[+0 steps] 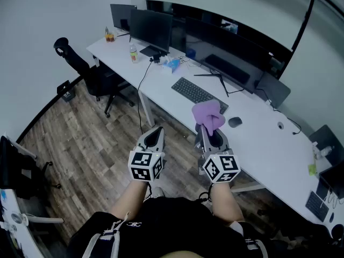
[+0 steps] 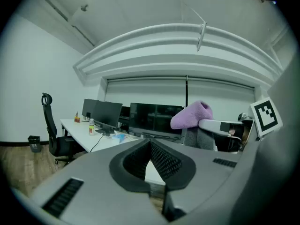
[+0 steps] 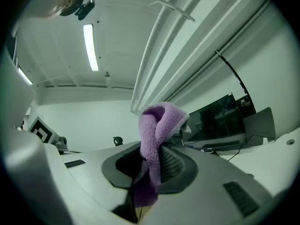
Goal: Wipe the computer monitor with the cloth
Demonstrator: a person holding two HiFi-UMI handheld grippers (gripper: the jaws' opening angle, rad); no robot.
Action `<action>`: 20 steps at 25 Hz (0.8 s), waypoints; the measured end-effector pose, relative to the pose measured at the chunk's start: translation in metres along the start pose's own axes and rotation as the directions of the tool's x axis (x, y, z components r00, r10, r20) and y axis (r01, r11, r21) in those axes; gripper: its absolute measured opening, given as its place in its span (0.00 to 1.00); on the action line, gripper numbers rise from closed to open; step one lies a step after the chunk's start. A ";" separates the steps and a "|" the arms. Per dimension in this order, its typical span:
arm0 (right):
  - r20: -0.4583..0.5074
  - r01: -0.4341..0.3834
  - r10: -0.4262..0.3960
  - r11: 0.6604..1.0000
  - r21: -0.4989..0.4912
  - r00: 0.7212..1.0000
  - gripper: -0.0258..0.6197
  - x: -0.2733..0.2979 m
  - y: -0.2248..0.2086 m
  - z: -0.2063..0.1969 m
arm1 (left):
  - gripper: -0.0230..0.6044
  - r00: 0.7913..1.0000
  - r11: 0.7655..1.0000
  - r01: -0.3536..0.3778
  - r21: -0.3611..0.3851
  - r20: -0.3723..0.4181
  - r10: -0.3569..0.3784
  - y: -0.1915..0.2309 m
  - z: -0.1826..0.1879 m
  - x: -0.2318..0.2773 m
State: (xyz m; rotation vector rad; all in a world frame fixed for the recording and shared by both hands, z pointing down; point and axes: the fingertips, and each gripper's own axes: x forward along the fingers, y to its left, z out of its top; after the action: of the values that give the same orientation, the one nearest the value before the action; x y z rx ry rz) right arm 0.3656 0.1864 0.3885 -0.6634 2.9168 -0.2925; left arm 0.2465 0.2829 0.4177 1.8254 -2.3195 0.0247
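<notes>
Right tool (image 3: 151, 165) around purple cloth (image 3: 158, 123)

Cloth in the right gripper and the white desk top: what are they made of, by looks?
Cloth: purple, likely microfibre or fleece; fuzzy matte nap, drooping in soft folds where the right gripper clamps it. Desk top: white, smooth, faintly satin, probably laminate board; flat even surface, no grain visible.

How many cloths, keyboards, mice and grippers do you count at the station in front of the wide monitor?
Purple cloth: 1, clamped in the right gripper
Keyboard: 1
Mouse: 1
Grippers: 2, the right gripper and the left gripper, which is shut and empty
Total: 5
</notes>
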 end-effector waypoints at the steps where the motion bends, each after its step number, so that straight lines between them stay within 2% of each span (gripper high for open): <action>1: -0.001 -0.004 0.004 1.000 0.001 1.000 0.18 0.002 0.003 -0.001 | 0.06 1.000 1.000 0.000 -0.001 0.000 0.000 0.003 0.000 0.000; 10: -0.002 -0.010 0.010 1.000 0.009 1.000 0.18 0.026 0.019 -0.006 | 0.06 1.000 1.000 0.007 -0.010 -0.002 -0.007 0.030 0.003 0.006; 20: -0.003 0.047 -0.047 0.999 0.006 0.999 0.18 0.079 0.037 -0.017 | 0.06 0.999 0.999 0.050 -0.003 0.001 -0.050 0.084 0.012 0.024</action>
State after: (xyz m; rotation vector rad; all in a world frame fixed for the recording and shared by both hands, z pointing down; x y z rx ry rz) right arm 0.2768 0.1873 0.3897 -0.7316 2.9052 -0.3077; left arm 0.1586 0.2781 0.4182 1.8817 -2.2720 0.0139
